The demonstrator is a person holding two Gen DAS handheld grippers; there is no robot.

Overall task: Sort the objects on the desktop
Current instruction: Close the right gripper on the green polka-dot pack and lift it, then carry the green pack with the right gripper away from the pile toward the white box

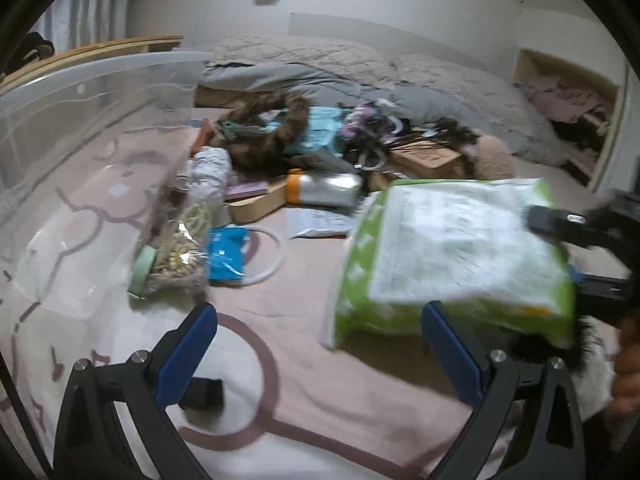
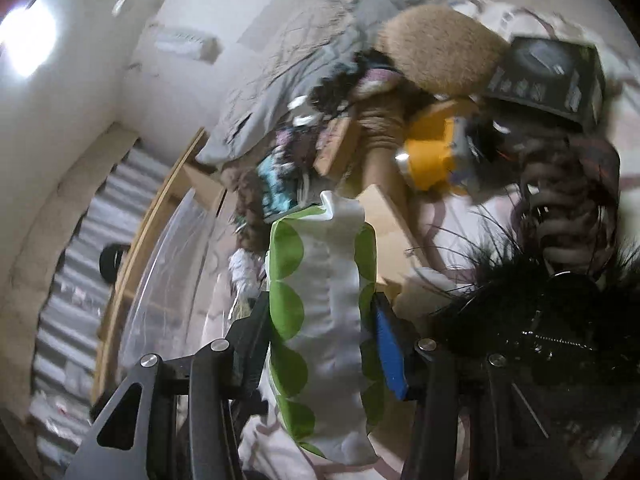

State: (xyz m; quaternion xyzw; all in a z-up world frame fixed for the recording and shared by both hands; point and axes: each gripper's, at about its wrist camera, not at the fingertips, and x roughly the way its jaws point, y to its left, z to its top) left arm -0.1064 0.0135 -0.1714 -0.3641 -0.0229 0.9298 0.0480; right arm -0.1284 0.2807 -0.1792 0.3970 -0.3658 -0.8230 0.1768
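Sorting looks early, by my judgement: the clear plastic bin (image 1: 100,92) at the left edge of the bed shows nothing inside it that I can make out through its wall, and most of the clutter is unsorted on the pink bedcover (image 1: 320,392). One item is in hand: the right gripper (image 2: 320,344) is clamped on the green-and-white packet (image 2: 324,320), one finger on each long side, and the packet is lifted clear of the cover; in the left wrist view the same packet (image 1: 460,256) hangs toward the right edge of the bed, motion-blurred. The left gripper (image 1: 320,360) holds nothing, its blue-padded fingers spread wide above bare cover near the front edge. Left to do, as far as I can tell: place the packet, then work through the pile. Nearest the bin lie a bag of pale looped pieces (image 1: 184,248) with a mint-green ring at its foot and, touching it, a blue sachet (image 1: 226,254). Toward the middle sit a silver pouch with an orange cap (image 1: 324,190), a brown furry loop (image 1: 272,132), a teal item (image 1: 320,128) and flat cardboard (image 1: 424,158); grey quilts (image 1: 360,76) bound the far edge. Possible obstruction: the bag and sachet lie between the packet and the bin wall. In the right wrist view, black feathery trim (image 2: 520,300) crowds the right finger, with a yellow object (image 2: 432,156) and a dark box (image 2: 548,76) beyond.
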